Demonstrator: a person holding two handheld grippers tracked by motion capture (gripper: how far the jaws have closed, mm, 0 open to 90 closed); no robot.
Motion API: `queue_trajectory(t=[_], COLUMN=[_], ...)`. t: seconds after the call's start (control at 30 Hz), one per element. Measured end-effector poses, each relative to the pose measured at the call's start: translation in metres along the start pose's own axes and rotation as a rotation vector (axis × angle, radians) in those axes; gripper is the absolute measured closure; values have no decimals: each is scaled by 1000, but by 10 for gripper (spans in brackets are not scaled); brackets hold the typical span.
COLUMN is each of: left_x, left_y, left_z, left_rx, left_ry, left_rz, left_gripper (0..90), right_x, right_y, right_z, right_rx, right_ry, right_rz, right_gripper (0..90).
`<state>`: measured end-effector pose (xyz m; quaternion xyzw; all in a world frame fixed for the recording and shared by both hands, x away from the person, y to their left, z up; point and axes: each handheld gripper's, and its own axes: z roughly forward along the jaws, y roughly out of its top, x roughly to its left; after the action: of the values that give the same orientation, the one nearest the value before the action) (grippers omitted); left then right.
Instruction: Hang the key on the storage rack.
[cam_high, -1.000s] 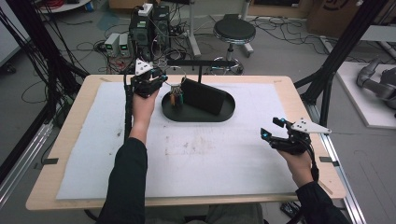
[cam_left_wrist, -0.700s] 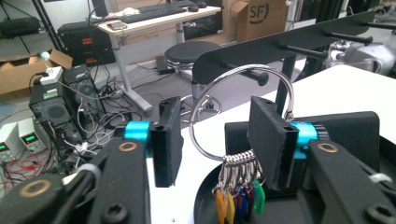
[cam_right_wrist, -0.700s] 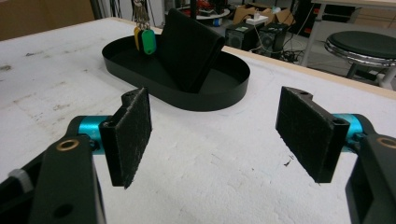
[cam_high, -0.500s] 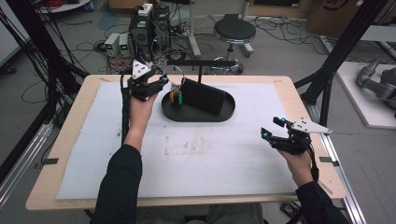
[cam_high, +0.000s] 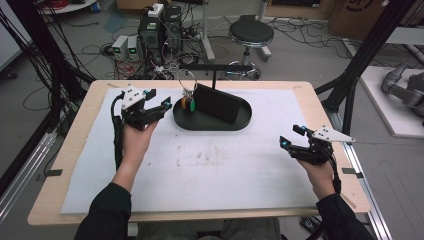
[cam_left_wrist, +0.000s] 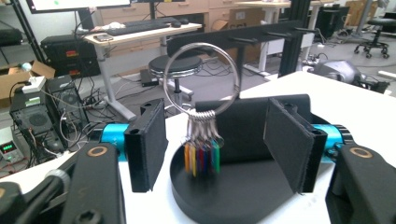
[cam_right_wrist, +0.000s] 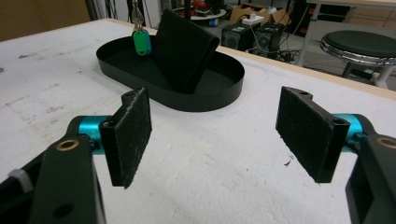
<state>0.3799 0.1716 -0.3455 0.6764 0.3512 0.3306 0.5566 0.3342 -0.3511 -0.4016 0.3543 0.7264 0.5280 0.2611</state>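
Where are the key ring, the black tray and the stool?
Key ring (cam_left_wrist: 201, 78), left gripper view, on its metal loop.
Tray (cam_high: 245, 121), high view, on its right rim.
Stool (cam_high: 251, 34), high view, on its seat.

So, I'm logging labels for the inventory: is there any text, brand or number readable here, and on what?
None can be read.
Coloured key tags: no legible writing.
Cardboard box: dark marking, too blurred.
Small unit: green display, digits too small.
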Motion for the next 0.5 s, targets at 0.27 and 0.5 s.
queue_trajectory(t=[0.27, 0.5], left_x=[-24, -38], left_y=[-26, -59], left_z=[-39, -57], left_rx=[16, 66], left_ry=[-59, -80], left_rz=[36, 78], left_gripper=[309, 262], right_x=[-1, 0], right_y=[1, 0], right_z=[5, 5], right_rx=[8, 15], right_ry=[-4, -9], right_rz=[1, -3], right_gripper=[271, 270])
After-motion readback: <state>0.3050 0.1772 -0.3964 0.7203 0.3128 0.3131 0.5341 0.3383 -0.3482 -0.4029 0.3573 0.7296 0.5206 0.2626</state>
